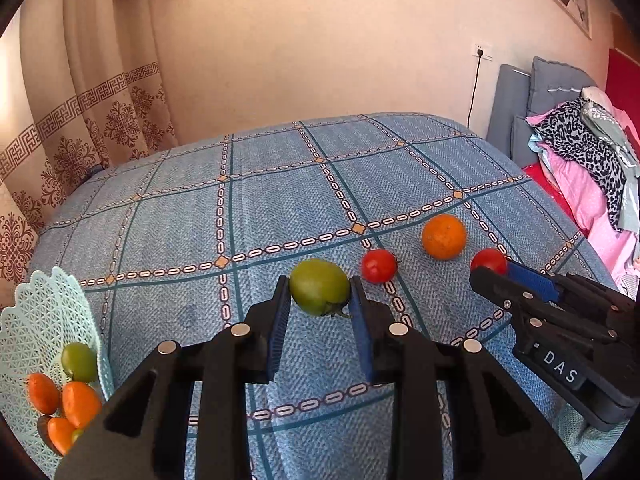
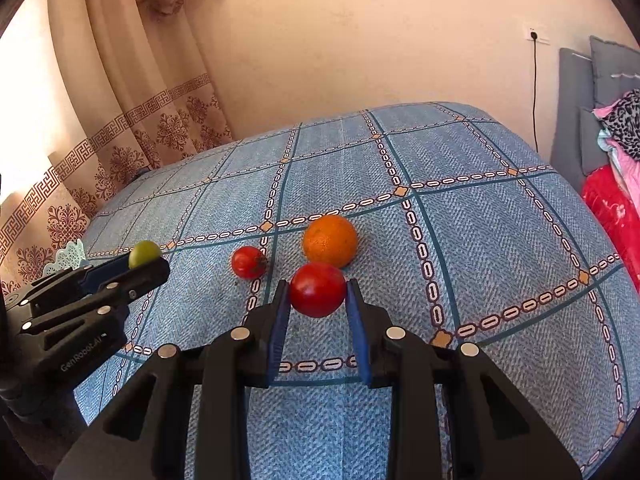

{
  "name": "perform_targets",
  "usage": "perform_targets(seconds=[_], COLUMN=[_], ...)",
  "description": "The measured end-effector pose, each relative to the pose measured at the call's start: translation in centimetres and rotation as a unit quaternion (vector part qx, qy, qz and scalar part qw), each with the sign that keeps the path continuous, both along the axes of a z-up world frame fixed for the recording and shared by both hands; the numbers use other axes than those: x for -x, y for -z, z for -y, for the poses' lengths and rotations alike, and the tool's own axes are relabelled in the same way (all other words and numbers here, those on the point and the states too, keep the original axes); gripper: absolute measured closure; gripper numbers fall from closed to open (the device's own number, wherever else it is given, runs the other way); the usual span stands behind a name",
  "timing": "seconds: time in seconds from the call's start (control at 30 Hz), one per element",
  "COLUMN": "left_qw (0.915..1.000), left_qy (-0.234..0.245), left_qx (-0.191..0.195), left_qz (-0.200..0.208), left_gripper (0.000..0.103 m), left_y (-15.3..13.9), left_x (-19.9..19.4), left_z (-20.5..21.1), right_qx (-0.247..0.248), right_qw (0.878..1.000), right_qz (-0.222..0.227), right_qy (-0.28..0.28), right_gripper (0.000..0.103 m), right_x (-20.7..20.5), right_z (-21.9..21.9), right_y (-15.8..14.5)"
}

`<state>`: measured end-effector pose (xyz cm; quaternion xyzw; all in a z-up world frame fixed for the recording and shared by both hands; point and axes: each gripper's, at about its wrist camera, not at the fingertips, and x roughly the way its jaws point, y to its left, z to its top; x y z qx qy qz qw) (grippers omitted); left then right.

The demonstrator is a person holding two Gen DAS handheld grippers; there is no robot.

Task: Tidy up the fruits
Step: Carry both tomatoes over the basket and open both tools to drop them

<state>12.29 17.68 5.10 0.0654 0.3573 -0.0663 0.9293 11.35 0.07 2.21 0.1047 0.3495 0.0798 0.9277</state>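
On the blue checked bed [image 1: 280, 200], the left gripper [image 1: 320, 300] is clamped on a green tomato [image 1: 319, 286], and the right gripper [image 2: 318, 300] is clamped on a red tomato [image 2: 317, 289]. An orange [image 2: 330, 240] and a smaller red tomato [image 2: 248, 262] lie just beyond; a mint basket [image 1: 36, 320] of fruit sits at far left.

The left wrist camera is sitting just behind the left gripper [image 1: 320, 300], looking forward and slightly down along its fingers, close over the blue checked cloth [image 1: 280, 208] toward the far wall. The right wrist camera is facing the same way from behind the right gripper [image 2: 318, 298], offset to the right. Both are sharing the orange [image 1: 444, 237], the small red tomato [image 1: 378, 265] and each other's gripper
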Motion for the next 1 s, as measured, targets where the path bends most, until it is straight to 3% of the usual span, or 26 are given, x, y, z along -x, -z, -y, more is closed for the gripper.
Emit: perform_targets(seconds=[0.43,1.0], left_qw=[0.9985,0.9935], left_qy=[-0.041,-0.094], left_qx=[0.005,-0.006], left_qz=[0.036,0.064], left_gripper=[0.073,0.073], left_y=[-2.1,-3.0], left_x=[3.4,5.9], left_z=[-3.3,-8.9], right_qx=[-0.012,0.018], right_qw=[1.000,0.997], right_qz=[-0.007,0.016], right_qy=[-0.017,-0.071], right_gripper=[0.075,0.074], right_x=[0.6,2.3], right_z=[-1.5,-6.8], right_y=[0.3,-1.6])
